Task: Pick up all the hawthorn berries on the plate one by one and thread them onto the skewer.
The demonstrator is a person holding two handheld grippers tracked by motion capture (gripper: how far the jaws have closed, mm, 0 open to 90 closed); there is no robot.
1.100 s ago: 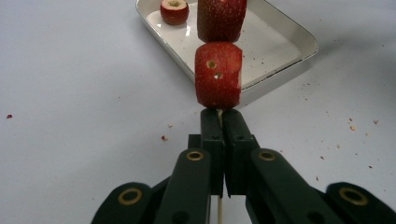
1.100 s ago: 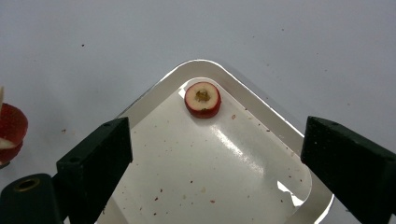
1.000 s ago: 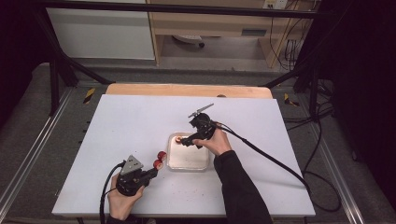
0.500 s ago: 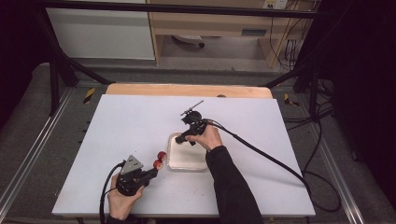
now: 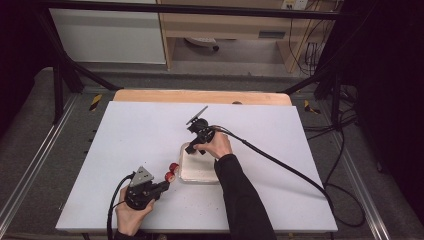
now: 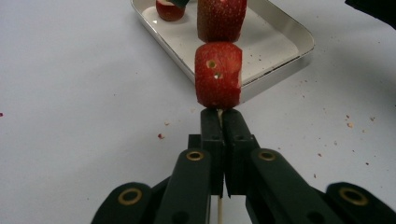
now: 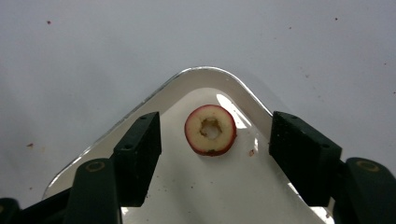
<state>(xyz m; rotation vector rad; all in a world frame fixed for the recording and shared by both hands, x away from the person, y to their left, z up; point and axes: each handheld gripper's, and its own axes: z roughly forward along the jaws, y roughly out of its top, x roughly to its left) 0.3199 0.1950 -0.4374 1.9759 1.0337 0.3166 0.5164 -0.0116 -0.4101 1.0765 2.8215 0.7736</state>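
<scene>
The right gripper (image 7: 212,140) hangs over a corner of the tray (image 7: 154,95), jaws closing in but not touching the apple slice (image 7: 210,129) lying between them. The left gripper (image 6: 219,122) is clamped on a skewer (image 6: 219,212); two apple pieces (image 6: 218,74) sit just beyond its tips.

**Three cameras, one shared tray**

The high view looks forward and down from the person's side, taking in the whole white surface (image 5: 150,125) from afar. The left gripper view sits low, close behind its jaws, facing across the surface to the tray (image 6: 280,51). The right gripper view looks steeply down, close over a tray (image 7: 187,79) corner. All three share that tray (image 5: 197,172).
</scene>
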